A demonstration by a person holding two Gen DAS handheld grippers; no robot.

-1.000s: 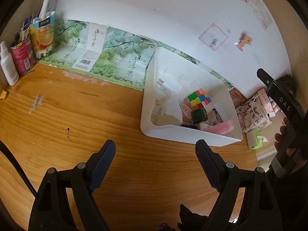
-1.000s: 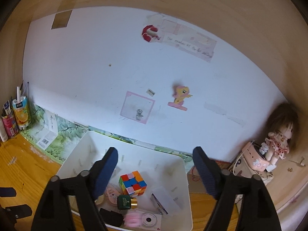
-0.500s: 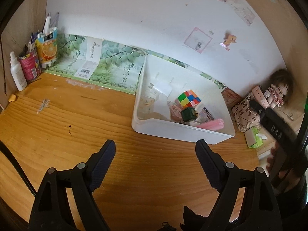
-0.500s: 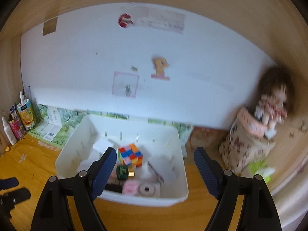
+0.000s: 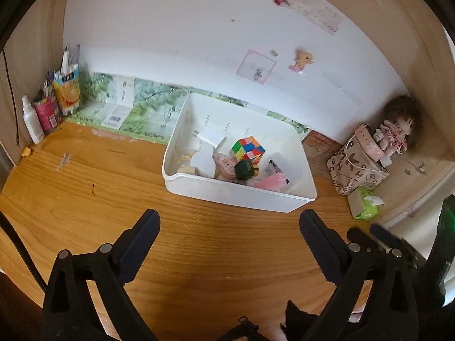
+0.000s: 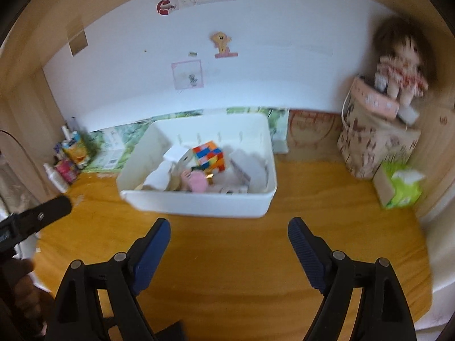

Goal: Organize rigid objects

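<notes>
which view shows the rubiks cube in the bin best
The left wrist view: the rubiks cube is sharp there, its top and two side faces showing above the clutter in the white bin. The right wrist view also shows the cube, but motion blur smears its coloured squares.

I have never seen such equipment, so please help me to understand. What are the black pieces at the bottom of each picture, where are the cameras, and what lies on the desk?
The black pieces are hand-held grippers, one in each of a person's hands. Each carries a wide-angle camera that looks forward along its two fingers, so each picture shows its own gripper at the bottom. The left gripper and the right gripper are both open and hold nothing. On the wooden desk stands a white bin with a colour cube, a dark green small object and other small things in it. A doll sits on a patterned bag at the right, with a green tissue pack in front. Bottles and cartons stand at the left.
</notes>
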